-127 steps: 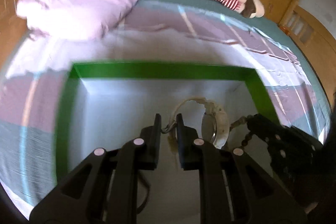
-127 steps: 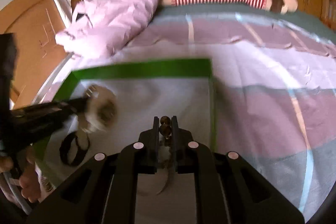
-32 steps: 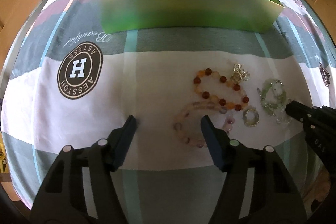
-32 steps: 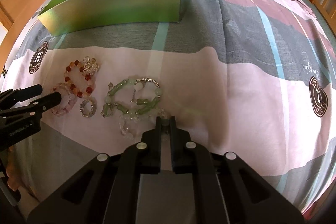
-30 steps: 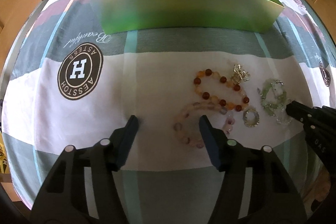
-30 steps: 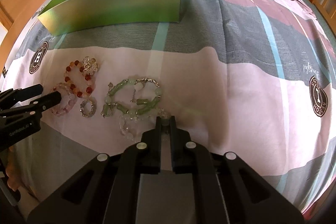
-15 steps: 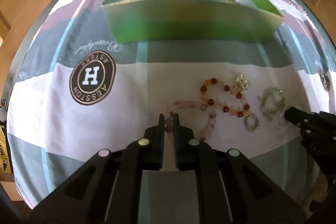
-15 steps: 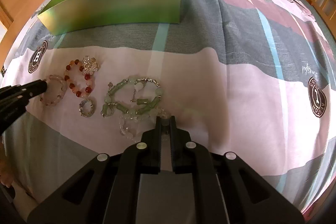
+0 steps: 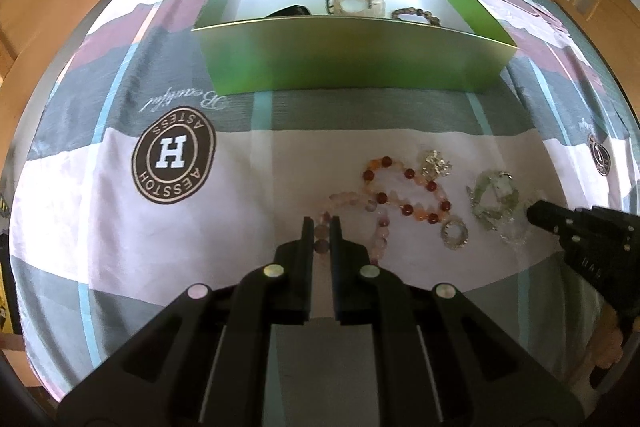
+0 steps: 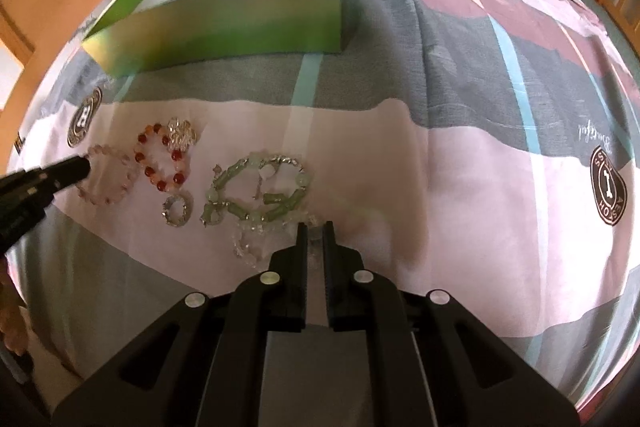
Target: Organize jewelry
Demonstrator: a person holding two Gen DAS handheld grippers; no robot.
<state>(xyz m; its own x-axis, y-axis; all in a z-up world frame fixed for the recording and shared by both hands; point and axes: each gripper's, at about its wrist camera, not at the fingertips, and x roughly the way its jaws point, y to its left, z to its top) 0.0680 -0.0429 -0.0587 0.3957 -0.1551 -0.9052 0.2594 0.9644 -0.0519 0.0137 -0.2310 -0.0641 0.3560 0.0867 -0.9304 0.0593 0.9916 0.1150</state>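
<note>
two grippers work over the bedspread [image 9: 120,247]. the left gripper [image 9: 321,227] is pinched on the pale pink bead bracelet [image 9: 352,201], whose loop trails off to its right. the right gripper [image 10: 315,229] is pinched on the clear crystal bracelet [image 10: 250,241], lying to its left. between them lie four loose pieces: one red-orange bead bracelet [image 9: 404,191], one silver charm [image 9: 434,163], one small silver ring [image 9: 454,234], one green jade bracelet [image 10: 256,193]. ahead of both stands one green box [image 9: 352,55] holding three pieces: one white watch [image 9: 356,1], one dark band [image 9: 290,11], one brown bead bracelet [image 9: 416,14].
</note>
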